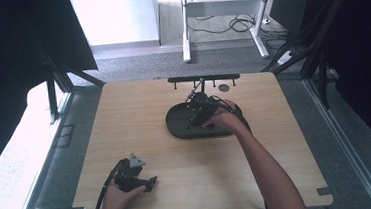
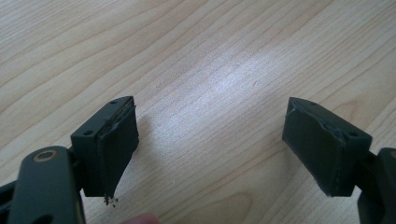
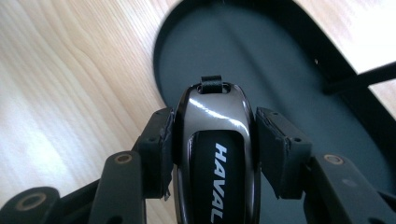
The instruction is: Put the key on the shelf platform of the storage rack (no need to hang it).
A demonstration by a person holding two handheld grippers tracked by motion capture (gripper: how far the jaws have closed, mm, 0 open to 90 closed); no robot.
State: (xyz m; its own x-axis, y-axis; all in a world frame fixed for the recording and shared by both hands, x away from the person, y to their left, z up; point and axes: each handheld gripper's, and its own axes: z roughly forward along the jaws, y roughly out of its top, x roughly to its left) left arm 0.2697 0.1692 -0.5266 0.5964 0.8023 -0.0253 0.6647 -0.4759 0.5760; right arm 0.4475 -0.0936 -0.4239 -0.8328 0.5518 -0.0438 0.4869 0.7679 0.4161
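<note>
A glossy black car key fob (image 3: 215, 140) marked HAVAL sits between the two jaws of my right gripper (image 3: 214, 140), which is shut on its sides. It hangs over the left end of a dark oval tray (image 3: 280, 70). From above, the right gripper (image 1: 198, 114) is over that tray (image 1: 178, 130) near the table's middle, and the fob itself is too small to make out there. My left gripper (image 1: 152, 182) rests low near the front left of the table. Its jaws stand wide apart (image 2: 210, 149) with only bare wood between them.
The light wooden table (image 1: 178, 160) has a black bar (image 1: 204, 78) with small legs at its far edge and a dark round mark (image 1: 224, 87) beside it. A thin black rod (image 3: 359, 77) crosses the tray's right side. Dark frame posts flank the table.
</note>
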